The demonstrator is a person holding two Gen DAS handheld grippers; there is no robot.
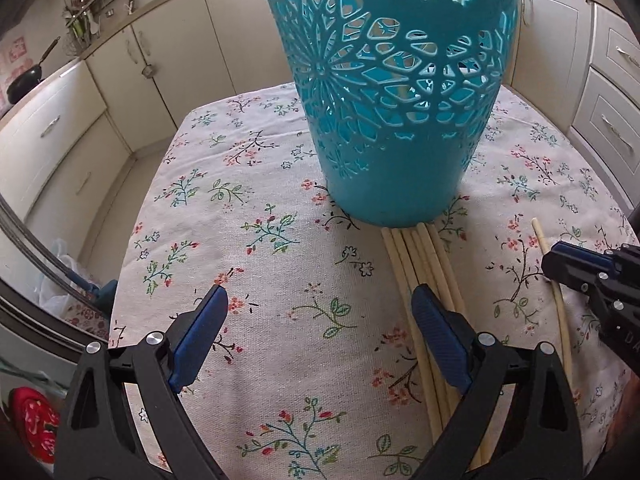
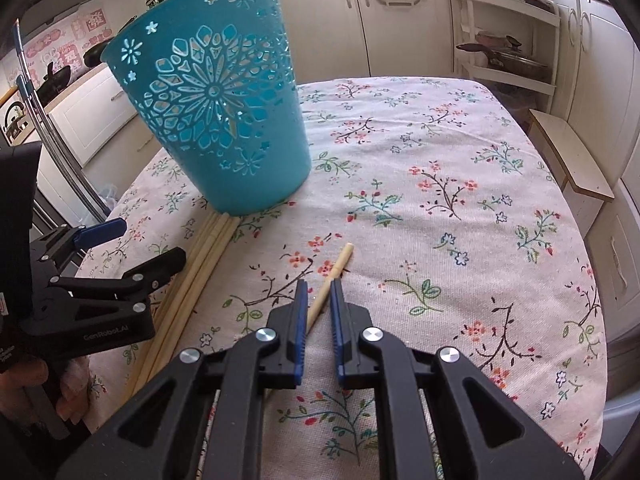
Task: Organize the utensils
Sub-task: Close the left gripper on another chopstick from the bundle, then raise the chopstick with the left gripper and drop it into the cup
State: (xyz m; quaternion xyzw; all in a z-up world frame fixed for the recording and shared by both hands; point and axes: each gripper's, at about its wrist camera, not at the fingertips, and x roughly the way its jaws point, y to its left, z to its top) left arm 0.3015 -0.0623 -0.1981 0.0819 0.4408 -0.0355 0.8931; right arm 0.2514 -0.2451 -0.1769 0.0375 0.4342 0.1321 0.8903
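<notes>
A teal cut-out plastic basket (image 1: 396,92) stands upright on the floral tablecloth (image 1: 280,248); it also shows in the right wrist view (image 2: 224,120). A bundle of pale wooden chopsticks (image 1: 424,264) lies on the cloth, its far ends against the basket's base; the bundle also shows in the right wrist view (image 2: 200,256). My left gripper (image 1: 320,300) is open and empty, its right finger over the bundle. One chopstick (image 2: 336,268) lies apart. My right gripper (image 2: 319,286) is nearly closed around it, jaws either side of the stick; contact is unclear.
Cream kitchen cabinets (image 1: 168,52) ring the table. A white rack with pans (image 2: 508,60) stands at the far right, and a low wooden bench (image 2: 568,160) sits beside the table's right edge. The left gripper (image 2: 128,256) shows at the left of the right wrist view.
</notes>
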